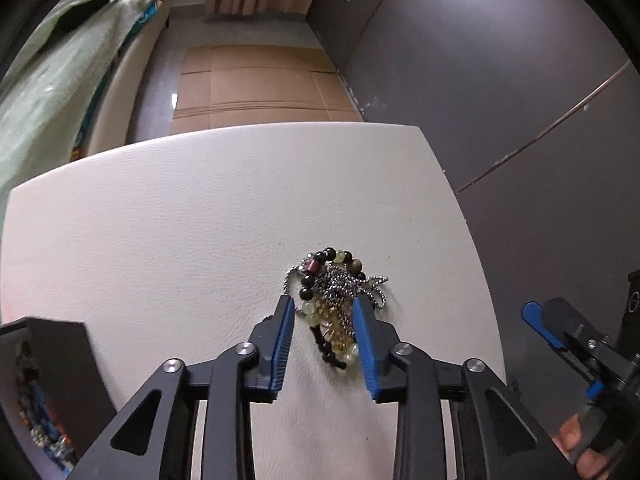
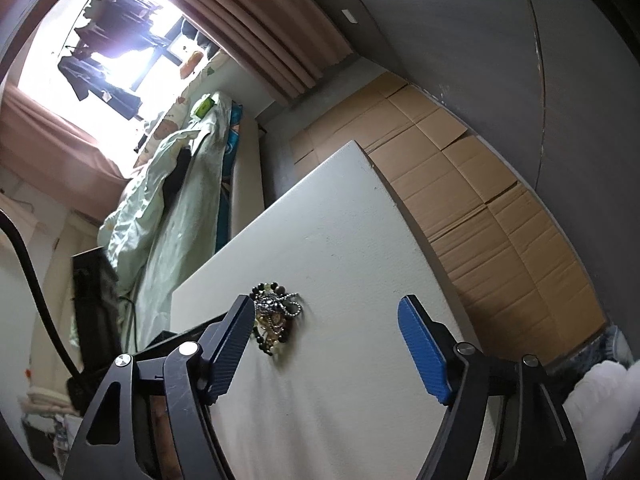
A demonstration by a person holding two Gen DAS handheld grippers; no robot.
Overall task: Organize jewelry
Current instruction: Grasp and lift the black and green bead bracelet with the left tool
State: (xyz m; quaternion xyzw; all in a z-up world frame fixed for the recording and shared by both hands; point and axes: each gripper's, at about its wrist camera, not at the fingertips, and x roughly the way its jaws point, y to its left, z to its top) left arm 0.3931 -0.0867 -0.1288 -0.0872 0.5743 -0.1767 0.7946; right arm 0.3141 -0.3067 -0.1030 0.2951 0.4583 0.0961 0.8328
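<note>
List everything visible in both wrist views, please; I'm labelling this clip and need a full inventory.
tangled pile of beaded bracelets and silver ball chains: one heap, black, green, yellow and silver, on the table between the left gripper's fingers.
white textured table: one, under the pile.
dark open box holding colourful items: one, at the table's left edge.
flattened brown cardboard: several sheets, on the floor beyond the table.
pale green bedding: one heap, on the bed to the left.
pink curtains: beside a bright window.
grey wall: right side.
left gripper: black with blue pads, open around the pile.
right gripper: same colours, open wide, right of the pile.
</note>
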